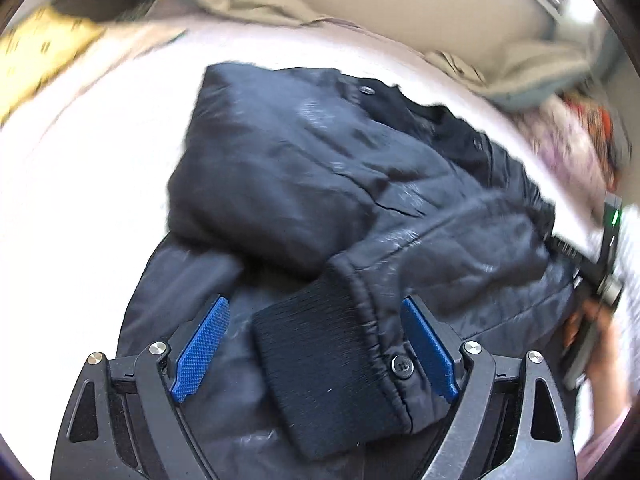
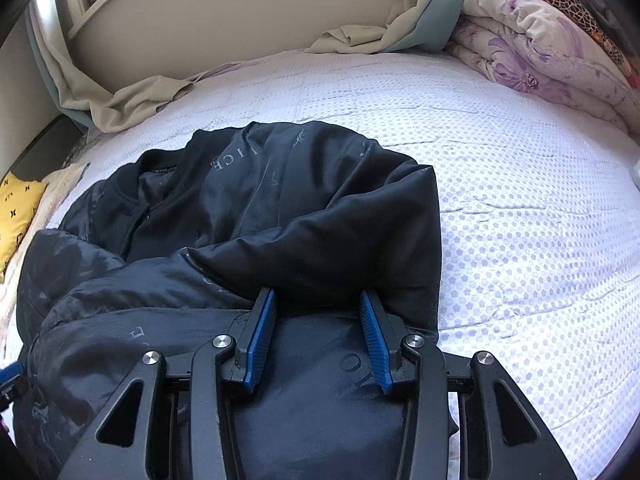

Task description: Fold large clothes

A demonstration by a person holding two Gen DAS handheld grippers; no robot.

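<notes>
Left-wrist view: the left gripper (image 1: 316,344), with black fingers and blue ribbed pads (image 1: 202,350), stands spread wide above the ribbed black knit cuff (image 1: 320,376) of a sleeve; the cuff lies between the pads but neither pad presses on it. The cuff belongs to a dark navy, shiny padded jacket (image 1: 320,184) that fills the centre of the frame, partly folded, with one sleeve laid across its body. It lies on a white bed cover (image 1: 92,168) that is overexposed on the left. At the right edge, blurred, appear the right gripper (image 1: 596,276) and the person's hand (image 1: 600,344) that holds it. Right-wrist view: the right gripper (image 2: 318,312) stands partly spread at lower centre, its tips at a thick fold of the jacket (image 2: 280,208); whether the pads pinch that fold cannot be told. The jacket occupies the left and centre of the frame on the bed cover (image 2: 500,200), whose dotted quilting shows here. A floral purple-and-white quilt (image 2: 536,52) is bundled at upper right, a crumpled beige cloth (image 2: 132,100) lies at upper left beside the wall, and a yellow patterned cushion (image 2: 16,216) sits at the left edge.
</notes>
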